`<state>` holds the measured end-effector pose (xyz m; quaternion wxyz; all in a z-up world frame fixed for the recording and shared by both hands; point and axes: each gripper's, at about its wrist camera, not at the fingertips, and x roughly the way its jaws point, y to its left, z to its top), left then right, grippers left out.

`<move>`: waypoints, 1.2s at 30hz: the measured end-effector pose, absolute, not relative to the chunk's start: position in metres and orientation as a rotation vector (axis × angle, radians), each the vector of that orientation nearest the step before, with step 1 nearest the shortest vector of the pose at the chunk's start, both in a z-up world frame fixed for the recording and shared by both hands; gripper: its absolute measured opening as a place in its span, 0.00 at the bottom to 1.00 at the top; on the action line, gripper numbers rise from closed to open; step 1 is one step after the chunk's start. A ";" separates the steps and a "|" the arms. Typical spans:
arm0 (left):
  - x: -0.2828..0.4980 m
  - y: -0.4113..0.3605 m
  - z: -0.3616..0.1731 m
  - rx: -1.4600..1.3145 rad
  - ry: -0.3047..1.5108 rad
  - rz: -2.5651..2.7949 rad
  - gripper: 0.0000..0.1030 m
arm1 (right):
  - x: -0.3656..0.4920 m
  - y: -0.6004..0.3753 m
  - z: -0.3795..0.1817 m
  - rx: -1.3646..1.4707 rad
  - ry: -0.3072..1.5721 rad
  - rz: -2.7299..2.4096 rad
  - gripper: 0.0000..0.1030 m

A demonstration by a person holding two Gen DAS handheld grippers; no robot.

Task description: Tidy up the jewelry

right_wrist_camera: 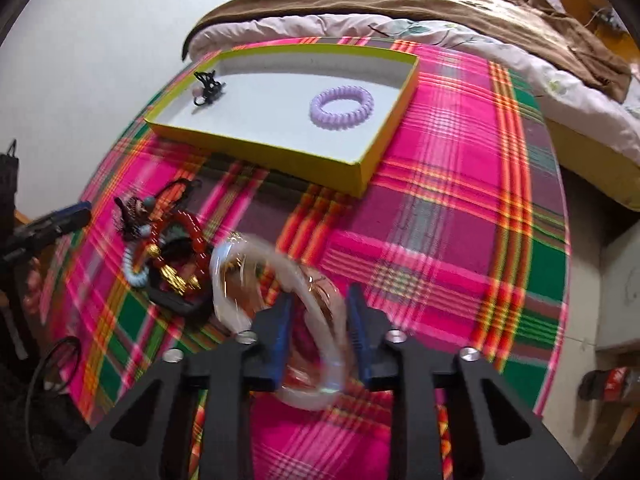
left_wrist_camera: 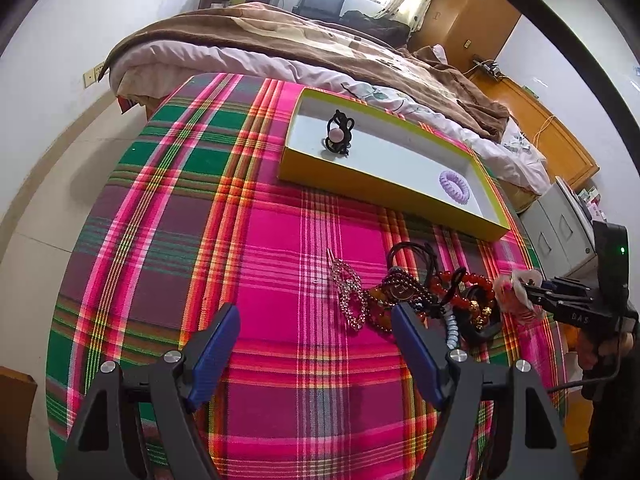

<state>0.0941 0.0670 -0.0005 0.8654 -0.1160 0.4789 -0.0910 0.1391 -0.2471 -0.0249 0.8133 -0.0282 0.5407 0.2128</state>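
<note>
A yellow-rimmed tray sits at the back of the plaid-covered table. In it lie a black hair tie with a pink bead and a purple spiral hair tie. A pile of bead bracelets and cords lies in front of the tray, with a rhinestone clip at its left. My right gripper is shut on a sheer pink-white scrunchie beside the pile. My left gripper hangs open over the cloth, its right finger at the pile's edge.
The plaid cloth covers the whole round table. A bed with a brown blanket runs along the table's far side. A grey cabinet stands off the table's right edge, and a wooden cupboard behind it.
</note>
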 end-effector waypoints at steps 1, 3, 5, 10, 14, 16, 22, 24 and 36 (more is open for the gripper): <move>0.094 0.067 -0.001 -0.243 1.003 -0.195 0.75 | 0.137 -0.248 -0.026 -0.057 1.148 0.451 0.17; 0.094 0.066 -0.001 -0.243 1.004 -0.201 0.75 | 0.132 -0.253 -0.025 -0.023 1.132 0.442 0.15; 0.095 0.065 -0.003 -0.247 1.010 -0.214 0.75 | 0.127 -0.260 -0.023 0.019 1.110 0.428 0.15; 0.092 0.057 -0.004 -0.185 1.003 -0.242 0.75 | 0.101 -0.278 -0.009 0.124 1.004 0.362 0.15; 0.090 0.034 -0.001 -0.059 0.977 -0.265 0.75 | 0.080 -0.289 -0.003 0.207 0.944 0.304 0.15; 0.091 0.023 0.002 -0.027 0.950 -0.300 0.75 | 0.074 -0.294 -0.004 0.251 0.937 0.288 0.15; 0.098 -0.011 -0.003 0.091 0.952 -0.363 0.75 | 0.059 -0.291 -0.006 0.266 0.925 0.266 0.15; 0.103 -0.019 -0.009 0.122 0.970 -0.338 0.75 | 0.058 -0.289 -0.005 0.267 0.917 0.265 0.15; 0.111 -0.027 -0.013 0.151 0.947 -0.309 0.64 | 0.056 -0.279 -0.012 0.261 0.925 0.283 0.15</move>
